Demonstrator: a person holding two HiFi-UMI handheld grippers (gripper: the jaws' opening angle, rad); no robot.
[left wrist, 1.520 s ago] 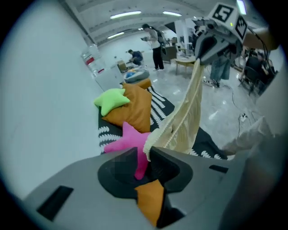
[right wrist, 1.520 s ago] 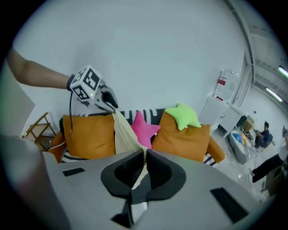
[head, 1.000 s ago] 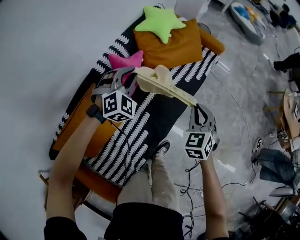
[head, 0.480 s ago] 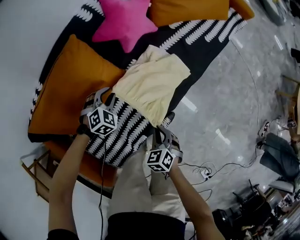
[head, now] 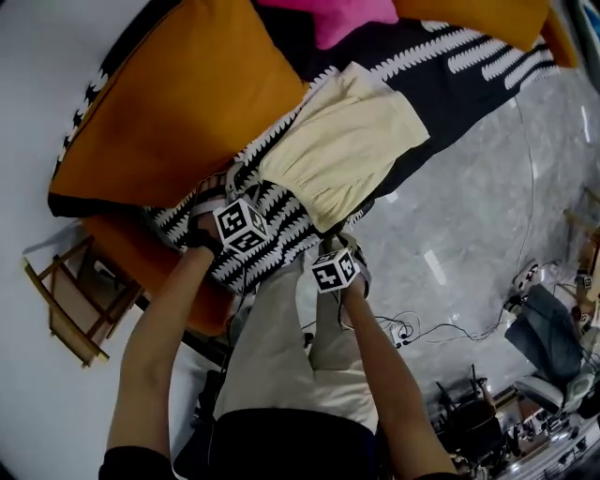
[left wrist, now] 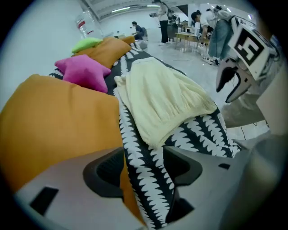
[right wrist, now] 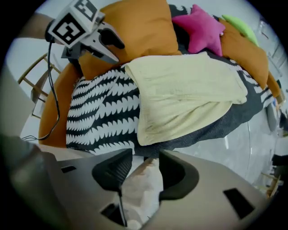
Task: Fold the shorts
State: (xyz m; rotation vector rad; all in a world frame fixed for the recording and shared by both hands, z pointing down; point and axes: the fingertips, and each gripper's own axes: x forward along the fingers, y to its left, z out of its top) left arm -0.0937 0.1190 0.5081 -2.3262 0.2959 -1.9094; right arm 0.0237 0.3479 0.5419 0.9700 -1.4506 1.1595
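The cream shorts point(head: 342, 145) lie folded over on the black-and-white patterned cover point(head: 281, 225), their near edge just ahead of both grippers. My left gripper point(head: 225, 187) is low over the cover at the shorts' near left corner. In the left gripper view its jaws point(left wrist: 143, 164) are opening, with only the cover showing between them and the shorts point(left wrist: 162, 101) beyond. My right gripper point(head: 343, 242) points down at the cover's edge. Its jaws point(right wrist: 145, 168) are opening too, with pale trouser cloth below them and the shorts point(right wrist: 184, 94) ahead, untouched.
A big orange cushion point(head: 178, 103) lies left of the shorts, a pink star cushion point(head: 352, 14) behind them. A wooden frame point(head: 70, 305) stands at the left. Cables point(head: 412, 328) trail over the grey floor at the right. People stand far off point(left wrist: 164, 20).
Both grippers came down toward me with the shorts, which hung stretched between them a second ago. The shorts now lie on the cover, and both jaws have let go and parted.
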